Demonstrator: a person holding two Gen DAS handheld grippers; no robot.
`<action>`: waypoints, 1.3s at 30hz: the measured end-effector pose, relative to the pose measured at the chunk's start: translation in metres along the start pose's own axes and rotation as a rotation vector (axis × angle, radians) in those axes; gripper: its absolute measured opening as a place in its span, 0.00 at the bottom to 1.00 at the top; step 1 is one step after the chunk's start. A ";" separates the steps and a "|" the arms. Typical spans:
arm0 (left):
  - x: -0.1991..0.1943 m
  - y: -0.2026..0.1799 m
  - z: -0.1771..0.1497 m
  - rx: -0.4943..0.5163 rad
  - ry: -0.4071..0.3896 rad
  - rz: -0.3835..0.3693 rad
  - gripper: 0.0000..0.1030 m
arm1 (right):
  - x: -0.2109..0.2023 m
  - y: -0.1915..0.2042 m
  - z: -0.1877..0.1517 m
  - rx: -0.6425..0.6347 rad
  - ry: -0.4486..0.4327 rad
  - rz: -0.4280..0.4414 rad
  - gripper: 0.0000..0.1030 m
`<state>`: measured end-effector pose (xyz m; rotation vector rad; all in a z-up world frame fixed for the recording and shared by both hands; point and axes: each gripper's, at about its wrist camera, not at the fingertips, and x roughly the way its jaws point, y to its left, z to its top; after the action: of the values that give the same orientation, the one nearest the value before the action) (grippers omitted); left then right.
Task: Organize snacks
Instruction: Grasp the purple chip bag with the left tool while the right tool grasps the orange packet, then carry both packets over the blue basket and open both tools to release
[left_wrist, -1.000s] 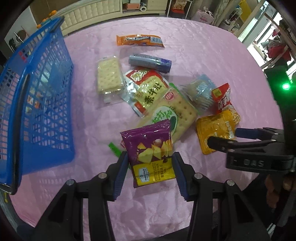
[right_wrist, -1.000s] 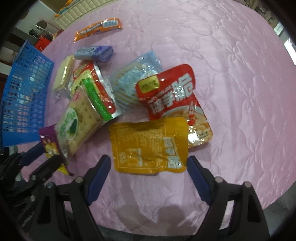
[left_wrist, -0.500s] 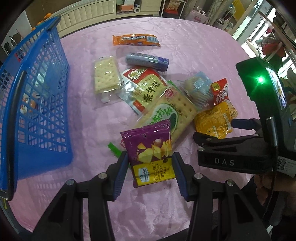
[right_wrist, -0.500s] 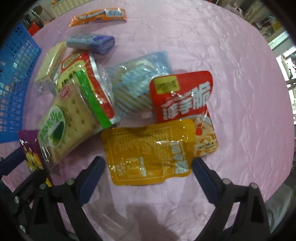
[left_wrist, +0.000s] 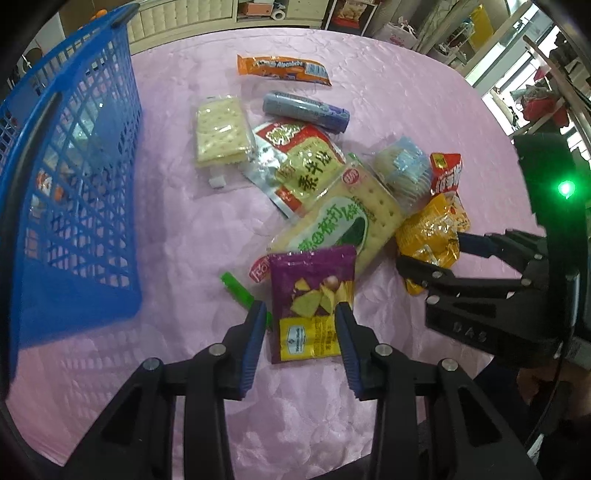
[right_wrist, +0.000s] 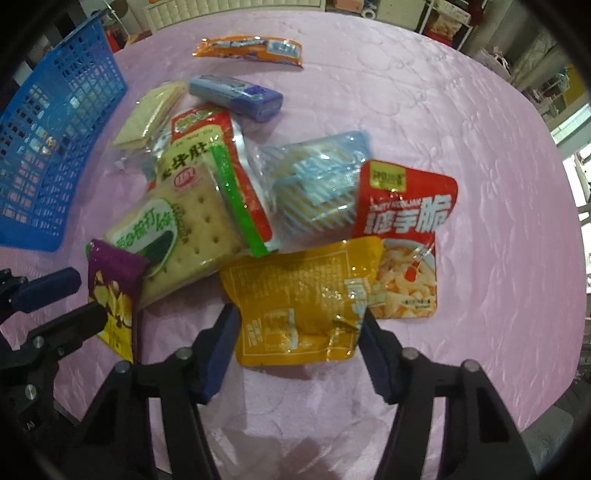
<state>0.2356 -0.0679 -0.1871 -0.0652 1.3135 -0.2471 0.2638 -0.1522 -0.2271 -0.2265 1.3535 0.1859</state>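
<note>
- The round table (left_wrist: 388, 85), under a pink embossed cloth, carries everything.
- The blue mesh basket (left_wrist: 74, 177) stands at the table's left edge, well apart from the snack pile.
- The left gripper (left_wrist: 301, 328) points steeply down; its 2 blue pads are clamped on the lower sides of the purple packet (left_wrist: 310, 299), which is at the near end of the pile.
- The right gripper (right_wrist: 299, 332) has just been closing, and its 2 pads now press the crumpled lower edges of the yellow pouch (right_wrist: 299, 299).
- The green cracker pack (left_wrist: 340, 225) lies between those 2 snacks, its corner over the purple packet's top.
- The red pouch (right_wrist: 406, 236) is partly under the yellow pouch's right side.
- The pale blue striped bag (right_wrist: 314, 188) sits just behind, touching the red pouch.
- Farther back lie a clear cracker pack (left_wrist: 221, 133), a purple-blue roll (left_wrist: 306, 110) and an orange bar (left_wrist: 282, 68).
- A small green clip (left_wrist: 236, 290) lies just left of the purple packet.
</note>
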 end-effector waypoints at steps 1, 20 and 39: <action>0.000 0.000 -0.001 0.002 0.001 0.001 0.38 | -0.001 0.000 0.000 0.001 -0.005 -0.011 0.51; 0.043 -0.036 0.007 0.062 0.050 0.146 0.55 | -0.013 -0.053 -0.031 0.073 -0.028 0.160 0.33; 0.002 -0.027 -0.009 0.044 -0.034 0.129 0.44 | -0.044 -0.050 -0.056 0.078 -0.093 0.164 0.32</action>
<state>0.2235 -0.0935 -0.1859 0.0522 1.2728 -0.1643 0.2148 -0.2154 -0.1922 -0.0399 1.2842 0.2771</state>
